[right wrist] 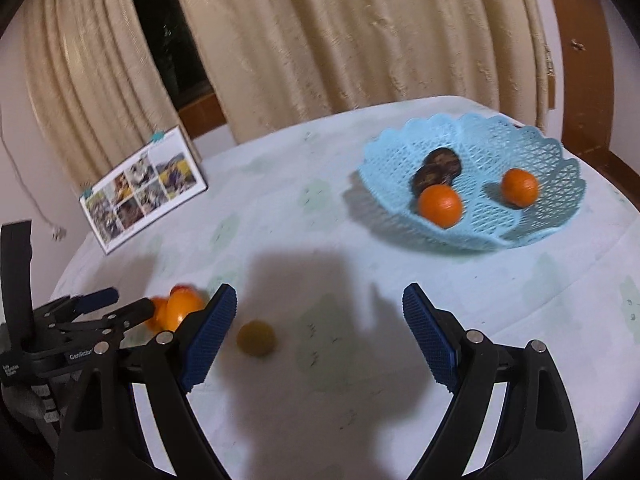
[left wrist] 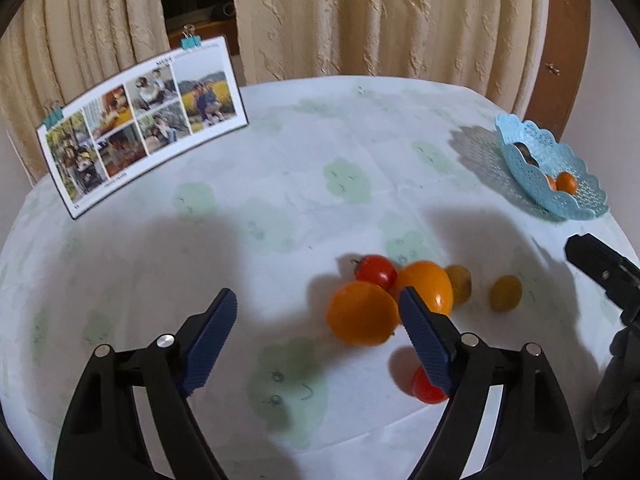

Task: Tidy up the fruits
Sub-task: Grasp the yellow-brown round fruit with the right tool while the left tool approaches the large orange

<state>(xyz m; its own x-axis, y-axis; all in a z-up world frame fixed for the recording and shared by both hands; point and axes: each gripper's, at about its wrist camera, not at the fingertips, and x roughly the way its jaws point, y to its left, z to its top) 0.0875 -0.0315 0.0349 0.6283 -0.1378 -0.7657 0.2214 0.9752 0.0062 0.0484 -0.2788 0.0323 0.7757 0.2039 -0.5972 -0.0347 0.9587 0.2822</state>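
Observation:
My left gripper (left wrist: 318,300) is open and empty above the table, just left of a cluster of fruit: two oranges (left wrist: 362,313), a red tomato (left wrist: 375,271), two small yellow fruits (left wrist: 505,293) and another red tomato (left wrist: 426,389) partly hidden behind the right finger. My right gripper (right wrist: 318,300) is open and empty; a yellow fruit (right wrist: 256,338) lies by its left finger. The light blue lattice basket (right wrist: 520,152) at the right holds two oranges (right wrist: 440,205) and two dark round fruits (right wrist: 438,168).
A photo calendar (left wrist: 140,124) with clips stands at the table's back left. Cream curtains hang behind the round table with a green-patterned cloth (left wrist: 280,160). A wooden chair back (left wrist: 568,40) stands behind the basket. The left gripper also shows in the right wrist view (right wrist: 116,304).

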